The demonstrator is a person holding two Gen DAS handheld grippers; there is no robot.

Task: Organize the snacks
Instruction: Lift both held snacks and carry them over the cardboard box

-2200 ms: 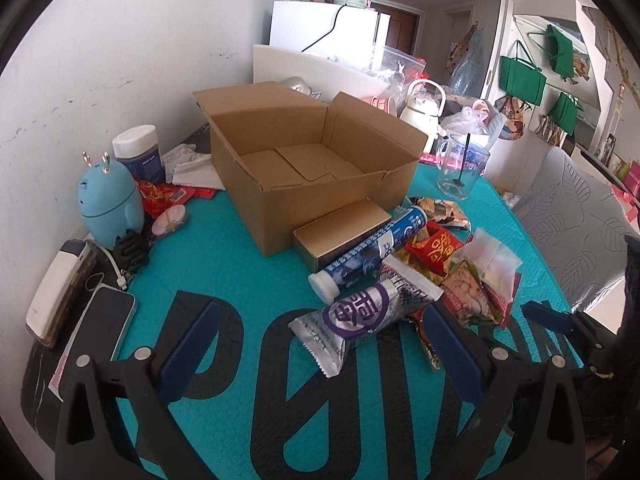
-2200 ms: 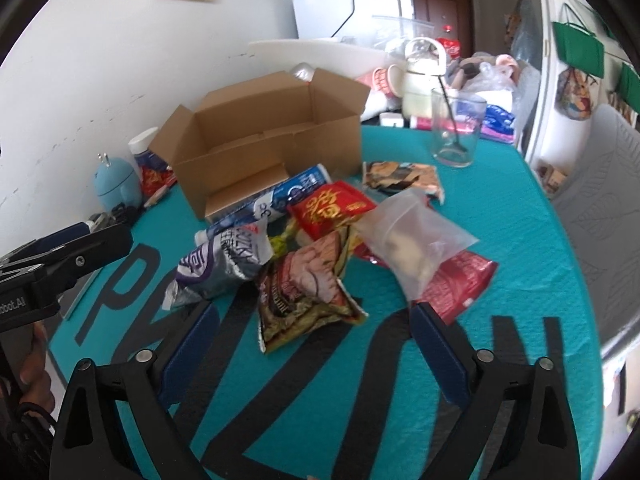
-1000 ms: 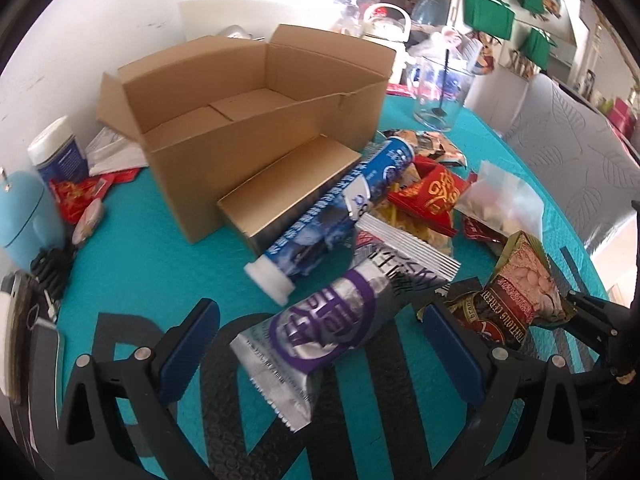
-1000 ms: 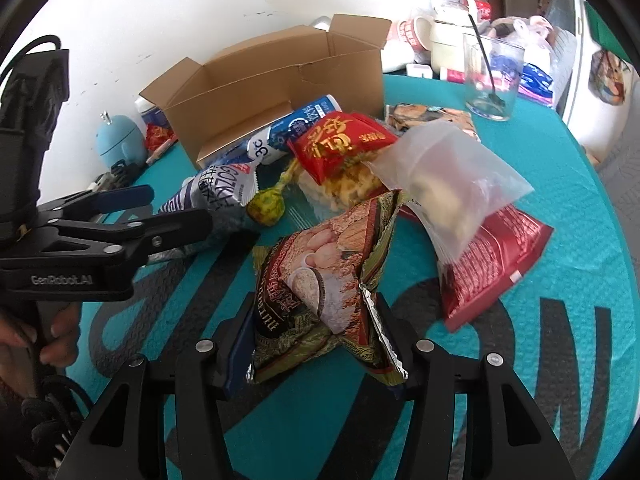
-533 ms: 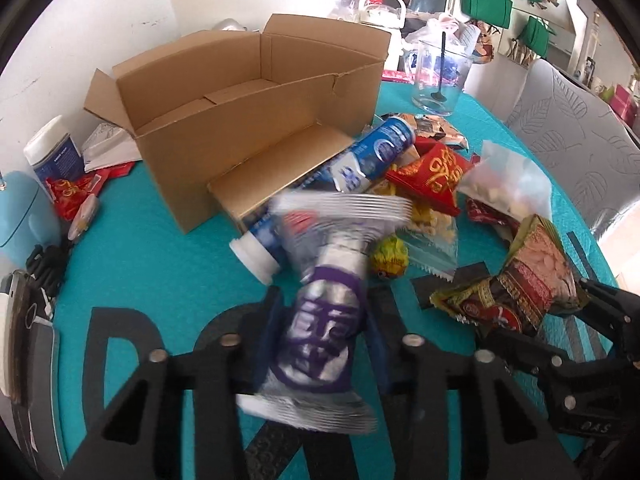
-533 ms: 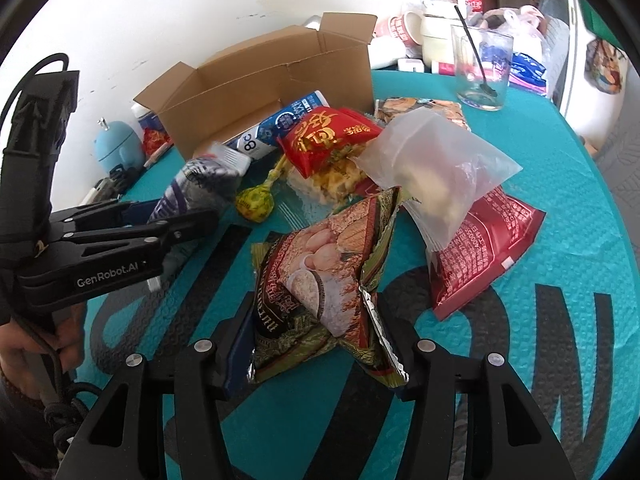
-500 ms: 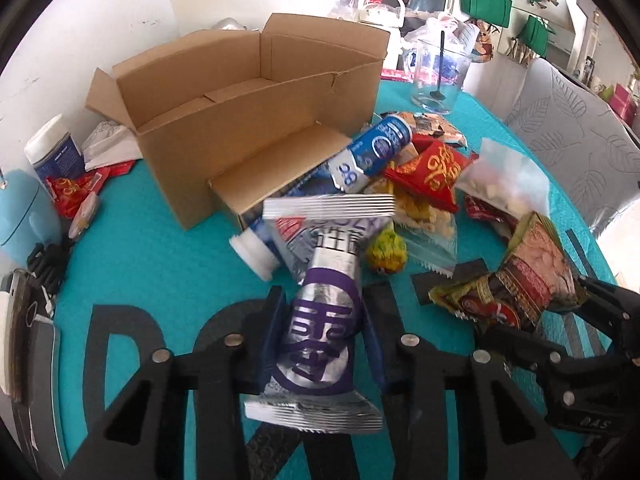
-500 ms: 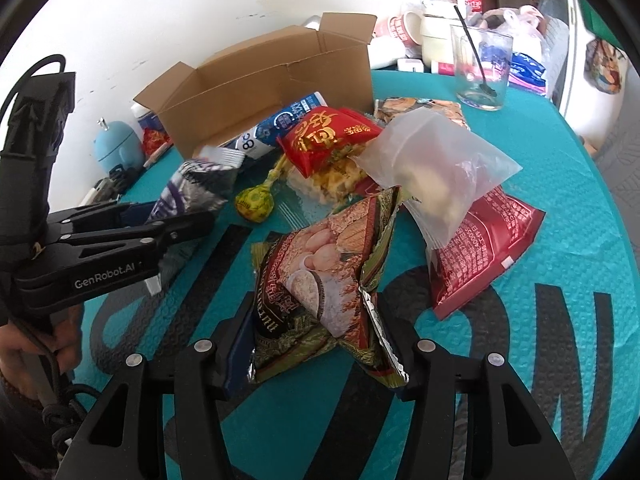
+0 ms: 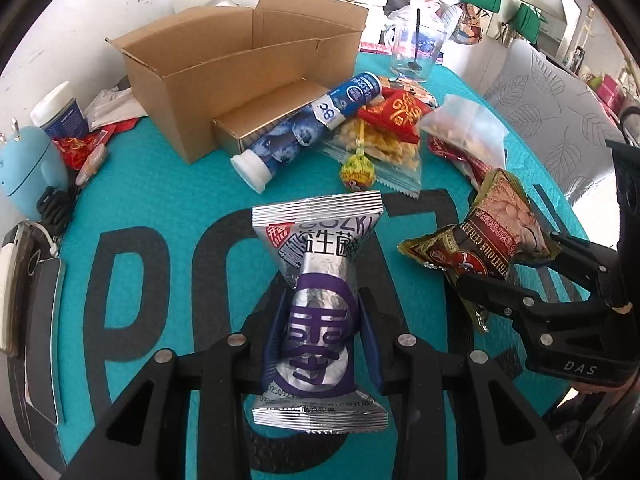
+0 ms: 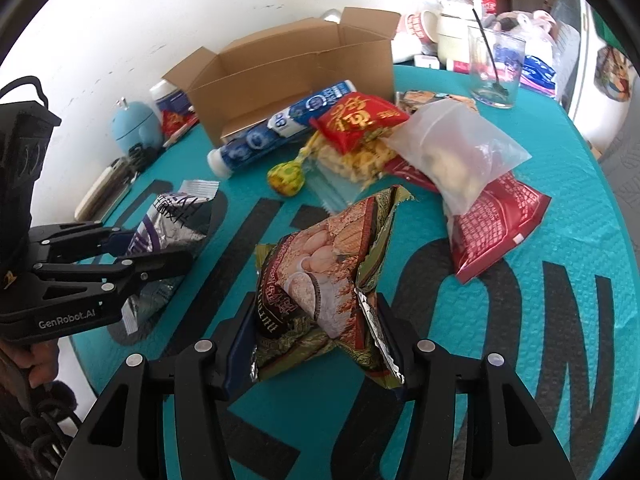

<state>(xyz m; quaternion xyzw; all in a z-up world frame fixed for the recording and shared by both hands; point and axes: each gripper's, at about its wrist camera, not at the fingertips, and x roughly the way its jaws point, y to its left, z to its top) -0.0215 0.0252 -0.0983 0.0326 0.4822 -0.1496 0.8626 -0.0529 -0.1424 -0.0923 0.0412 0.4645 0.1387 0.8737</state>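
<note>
- Snacks are held in both hands at once: the left hand-held gripper (image 9: pixel 323 332) has just closed its jaws on the silver pack (image 9: pixel 318 300), pads pressing its narrow waist.
- That pack runs lengthwise along the fingers, one crimped end near the camera, the other pointing far, toward the box (image 9: pixel 244 60); the pinch sits about mid-length.
- Right hand-held gripper (image 10: pixel 316 340) is clamped on the cereal bag (image 10: pixel 320 280), its crumpled lower half squeezed between the pads, its torn top pointing up and far.
- Box stands at the far side of the counter (image 9: pixel 160 184), open side up, its long axis running left to right across the view, and it looks empty from here.
- From the left gripper the box lies straight ahead and a little left; from the right gripper it lies far and left, beyond the loose pile. The left hand is the nearer of the two, I judge.
- Between grippers and box lie the blue tube (image 9: pixel 304 128), slanting from near left to far right against the box's front flap, the lollipop (image 9: pixel 357 168), the red packet (image 9: pixel 400 114) and the clear bag (image 9: pixel 464 132).
- Carrying the silver pack forward would need lifting it over the tube and the box's near wall.
</note>
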